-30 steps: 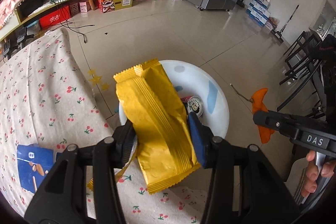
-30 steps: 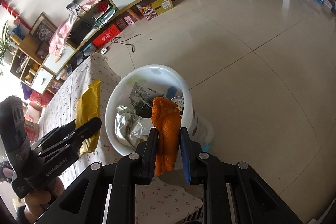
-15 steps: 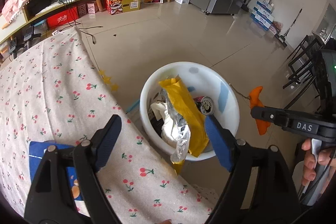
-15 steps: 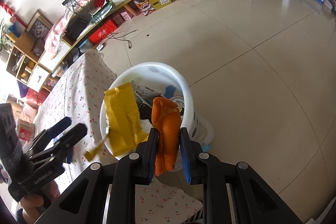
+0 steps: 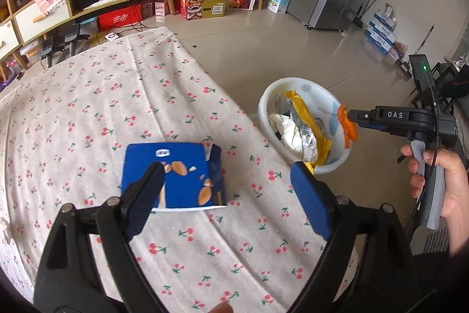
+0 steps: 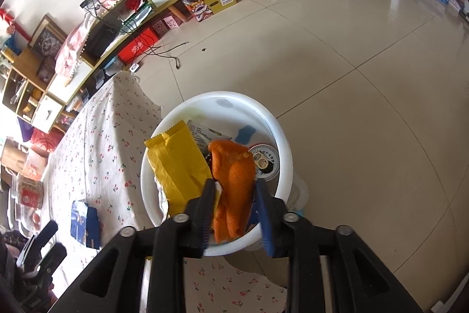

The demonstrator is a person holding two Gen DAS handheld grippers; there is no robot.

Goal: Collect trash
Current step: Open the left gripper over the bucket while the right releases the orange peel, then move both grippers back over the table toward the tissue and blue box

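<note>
Your left gripper [image 5: 225,189], jaws spread and empty, hangs over the blue carton [image 5: 176,175]. Your right gripper [image 6: 234,204], jaws just parting around the orange peel [image 6: 233,187], is above the white bin [image 6: 283,154].

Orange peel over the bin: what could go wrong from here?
1. The right gripper has just been opening, with the orange peel between the jaws near the white bin front rim; it may drop outside.
2. The yellow wrapper leans over the rim and could slide out.
3. The open left gripper may crush the blue box.
</note>
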